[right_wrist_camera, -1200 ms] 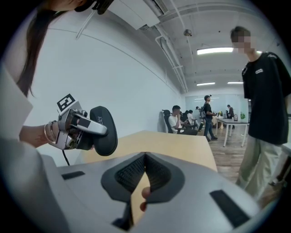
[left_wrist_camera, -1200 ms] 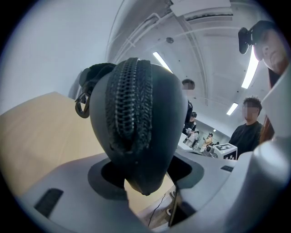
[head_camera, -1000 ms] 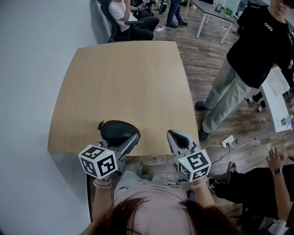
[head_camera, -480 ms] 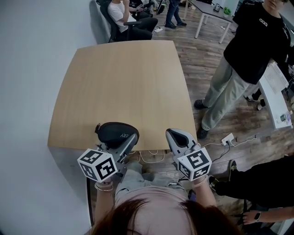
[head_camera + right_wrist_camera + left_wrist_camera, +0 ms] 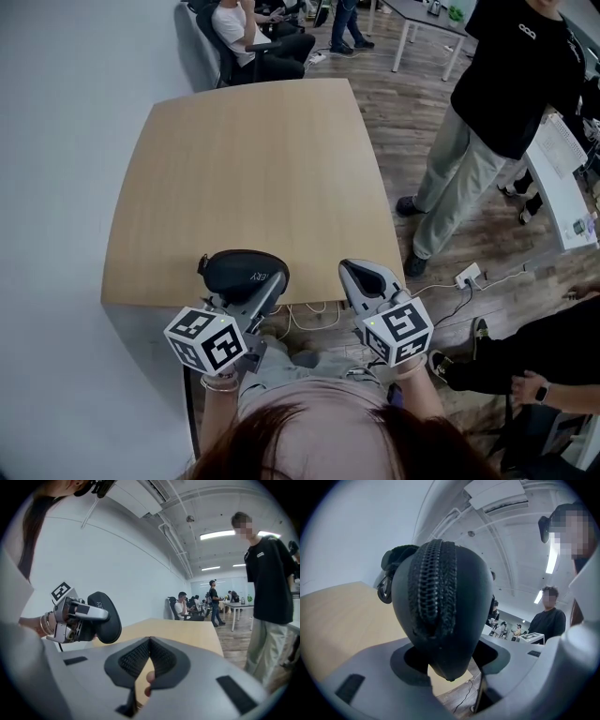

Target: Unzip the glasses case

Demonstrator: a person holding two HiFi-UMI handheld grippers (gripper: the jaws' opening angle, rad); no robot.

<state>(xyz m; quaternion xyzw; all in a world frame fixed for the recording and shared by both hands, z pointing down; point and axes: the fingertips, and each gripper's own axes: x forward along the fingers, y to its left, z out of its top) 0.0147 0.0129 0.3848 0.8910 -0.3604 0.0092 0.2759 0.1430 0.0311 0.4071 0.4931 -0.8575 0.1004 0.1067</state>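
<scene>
A black oval glasses case (image 5: 240, 271) hangs over the near edge of the wooden table (image 5: 253, 169), with my left gripper (image 5: 247, 285) shut on it. In the left gripper view the case (image 5: 438, 606) fills the space between the jaws, its closed zipper seam (image 5: 432, 581) facing the camera and a small loop (image 5: 389, 571) at its far end. My right gripper (image 5: 367, 279) is to the right of the case, apart from it, just off the table edge. Its pads (image 5: 161, 657) meet at the tip with nothing between them. From the right gripper view the held case (image 5: 104, 617) shows at the left.
One person (image 5: 497, 112) stands on the wooden floor right of the table, and another sits on a chair (image 5: 253, 42) beyond its far end. A power strip (image 5: 466, 275) and cable lie on the floor near the right gripper. A white wall runs along the left.
My left gripper has shifted slightly with the case still held. The right gripper has kept still. The standing person and the hand at the lower right have moved.
</scene>
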